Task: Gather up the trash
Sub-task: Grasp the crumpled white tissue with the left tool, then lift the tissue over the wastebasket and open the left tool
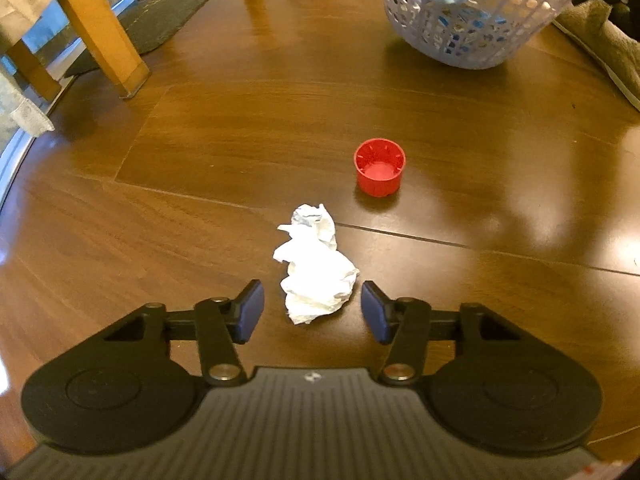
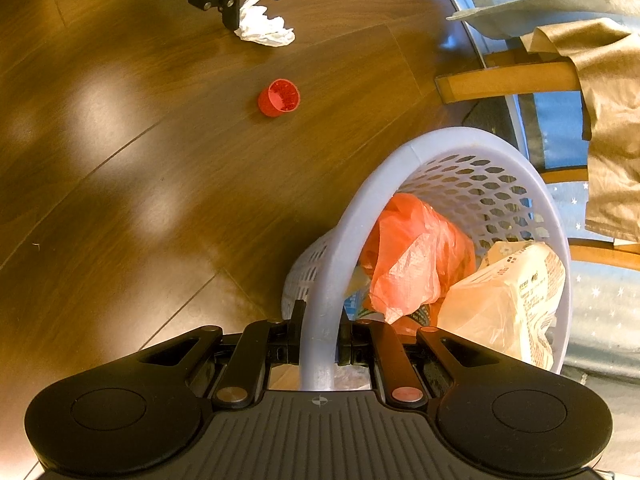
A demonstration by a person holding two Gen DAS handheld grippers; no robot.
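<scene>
Left gripper (image 1: 312,312) low over the wood floor (image 1: 200,220), jaws spread wide with the crumpled tissue (image 1: 316,270) between them at lower centre, not touching either pad. Red cap (image 1: 379,167) sits open side up just beyond the tissue, centre right. White basket (image 1: 492,12) at upper right; chair legs (image 1: 104,36) and a dark mat (image 1: 168,16) upper left. Right gripper (image 2: 319,340) pinches the basket rim (image 2: 320,320); an orange bag (image 2: 412,256) and pale wrapper (image 2: 508,300) lie inside.
</scene>
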